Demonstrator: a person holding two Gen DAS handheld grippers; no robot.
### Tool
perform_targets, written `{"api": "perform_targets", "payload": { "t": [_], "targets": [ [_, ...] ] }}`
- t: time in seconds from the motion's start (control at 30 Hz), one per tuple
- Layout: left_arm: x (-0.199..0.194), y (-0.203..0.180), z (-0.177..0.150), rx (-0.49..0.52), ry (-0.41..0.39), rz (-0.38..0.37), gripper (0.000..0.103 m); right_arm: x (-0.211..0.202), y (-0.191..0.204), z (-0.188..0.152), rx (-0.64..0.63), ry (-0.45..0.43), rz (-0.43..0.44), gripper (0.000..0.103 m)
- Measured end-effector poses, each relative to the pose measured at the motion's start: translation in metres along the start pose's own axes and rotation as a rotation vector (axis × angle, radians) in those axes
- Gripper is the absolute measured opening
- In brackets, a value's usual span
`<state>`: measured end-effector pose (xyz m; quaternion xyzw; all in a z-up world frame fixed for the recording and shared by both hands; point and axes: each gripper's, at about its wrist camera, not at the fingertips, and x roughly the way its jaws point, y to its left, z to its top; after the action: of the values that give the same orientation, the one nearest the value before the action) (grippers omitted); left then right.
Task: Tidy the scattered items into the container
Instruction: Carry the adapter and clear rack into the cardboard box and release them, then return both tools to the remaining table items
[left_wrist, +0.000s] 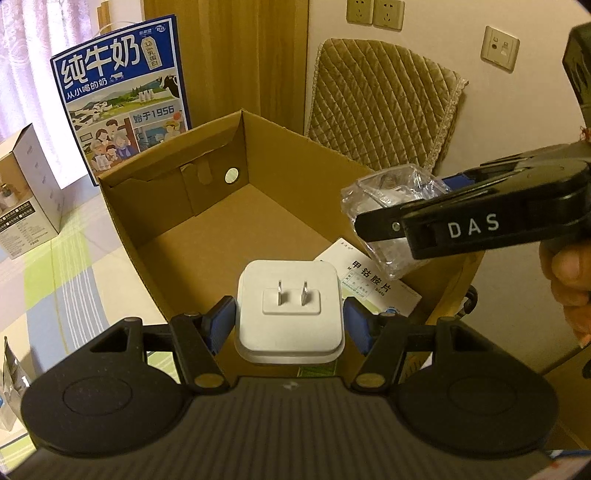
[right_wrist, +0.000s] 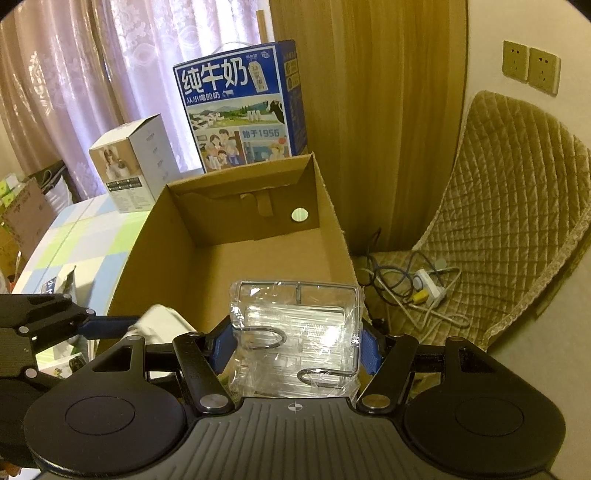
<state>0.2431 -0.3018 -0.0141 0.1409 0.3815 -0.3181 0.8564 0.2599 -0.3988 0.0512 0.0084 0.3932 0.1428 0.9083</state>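
- Left gripper (left_wrist: 290, 319): blue pads clamped on both sides of a white plug adapter (left_wrist: 289, 308), prongs facing up, held over the near edge of the cardboard box (left_wrist: 177, 229).
- Right gripper (right_wrist: 295, 343): fingers clamped on a clear plastic pack w/ wire hooks (right_wrist: 295, 332), also over the box's near end.
- Medicine carton (left_wrist: 373, 280) lies flat on box floor, just beside the adapter.
- Blue milk carton (right_wrist: 243, 107) stands behind box.

Both wrist views look steeply down and forward, close above the near edge of the open cardboard box (left_wrist: 177, 229). The left view sits left of the right one. Both share the box interior and the blue milk carton (right_wrist: 243, 107) beyond.
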Motion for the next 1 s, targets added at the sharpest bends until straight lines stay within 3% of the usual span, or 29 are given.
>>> {"api": "perform_targets", "payload": {
  "t": [0.1, 0.3, 0.77, 0.8, 0.87, 1.0],
  "targets": [
    [-0.002, -0.001, 0.001, 0.021, -0.01, 0.033, 0.069, 0.0, 0.001, -0.001, -0.003, 0.001, 0.001, 0.063],
    [-0.021, 0.005, -0.003, 0.022, -0.047, 0.064, 0.069, 0.0, 0.004, 0.0, -0.008, 0.003, 0.009, 0.063],
    [-0.058, 0.04, -0.034, -0.108, -0.087, 0.087, 0.069, 0.02, 0.018, 0.001, -0.01, 0.029, 0.04, 0.063],
    [-0.06, 0.042, -0.035, -0.114, -0.089, 0.088, 0.069, 0.022, 0.018, 0.001, 0.004, 0.021, 0.051, 0.064],
    [-0.062, 0.043, -0.037, -0.121, -0.091, 0.09, 0.069, 0.022, 0.016, 0.002, 0.039, 0.005, 0.063, 0.076],
    [-0.069, 0.049, -0.045, -0.148, -0.096, 0.093, 0.069, 0.015, 0.016, 0.001, 0.044, -0.017, 0.061, 0.077]
  ]
}}
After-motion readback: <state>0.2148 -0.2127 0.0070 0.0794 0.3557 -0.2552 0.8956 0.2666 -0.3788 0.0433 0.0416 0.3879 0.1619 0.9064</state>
